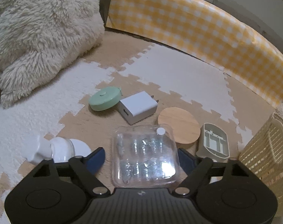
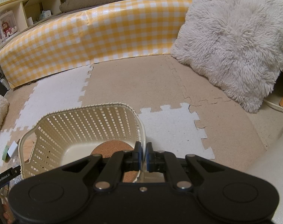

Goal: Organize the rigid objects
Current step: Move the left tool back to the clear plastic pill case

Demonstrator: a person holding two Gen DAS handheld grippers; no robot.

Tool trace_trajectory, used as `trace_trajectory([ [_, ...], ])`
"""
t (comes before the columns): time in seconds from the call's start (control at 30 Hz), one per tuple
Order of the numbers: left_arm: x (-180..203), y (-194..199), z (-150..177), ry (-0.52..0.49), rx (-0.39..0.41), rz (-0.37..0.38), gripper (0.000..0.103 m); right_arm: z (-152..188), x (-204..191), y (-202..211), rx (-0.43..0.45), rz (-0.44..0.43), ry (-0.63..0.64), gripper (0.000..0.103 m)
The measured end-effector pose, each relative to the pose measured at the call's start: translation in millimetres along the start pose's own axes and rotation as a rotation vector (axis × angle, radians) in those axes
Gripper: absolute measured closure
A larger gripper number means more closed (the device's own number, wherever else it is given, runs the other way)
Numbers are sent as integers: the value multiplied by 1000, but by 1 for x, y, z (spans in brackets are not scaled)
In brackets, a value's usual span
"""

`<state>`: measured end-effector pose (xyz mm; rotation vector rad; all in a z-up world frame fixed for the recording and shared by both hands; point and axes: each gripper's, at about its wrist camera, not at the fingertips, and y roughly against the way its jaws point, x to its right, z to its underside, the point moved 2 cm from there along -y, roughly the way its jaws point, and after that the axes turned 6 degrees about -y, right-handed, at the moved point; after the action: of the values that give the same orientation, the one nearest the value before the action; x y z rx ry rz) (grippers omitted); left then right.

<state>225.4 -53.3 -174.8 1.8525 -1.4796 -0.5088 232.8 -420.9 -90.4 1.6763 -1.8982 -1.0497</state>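
In the left wrist view my left gripper (image 1: 141, 156) is open, its blue fingers on either side of a clear plastic blister case (image 1: 144, 153) lying on the mat. Beyond it lie a white charger (image 1: 137, 107), a mint green round tape measure (image 1: 104, 98), a round wooden coaster (image 1: 179, 127), a grey plastic housing (image 1: 214, 141) and a white bottle (image 1: 61, 148) at the left. In the right wrist view my right gripper (image 2: 144, 153) is shut on the near rim of a cream lattice basket (image 2: 81, 123) that holds a cork coaster (image 2: 111, 150).
A fluffy cream cushion (image 1: 39, 31) lies at the left in the left wrist view, and at the right in the right wrist view (image 2: 232, 37). A yellow checked barrier (image 1: 197, 29) closes off the back. The basket edge (image 1: 268, 149) stands at the left gripper's right. Shelves (image 2: 20, 13) stand behind.
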Motion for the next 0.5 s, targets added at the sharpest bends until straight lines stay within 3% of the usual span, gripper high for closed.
trace_trajectory([
  [0.03, -1, 1, 0, 0, 3, 9, 28, 0, 0, 0, 0, 0, 0, 98],
  [0.4, -4, 21, 0, -72, 51, 42, 29, 0, 0, 0, 0, 0, 0, 98],
  [0.5, -1, 28, -4, -103, 66, 54, 52, 0, -1, 0, 1, 0, 0, 98],
])
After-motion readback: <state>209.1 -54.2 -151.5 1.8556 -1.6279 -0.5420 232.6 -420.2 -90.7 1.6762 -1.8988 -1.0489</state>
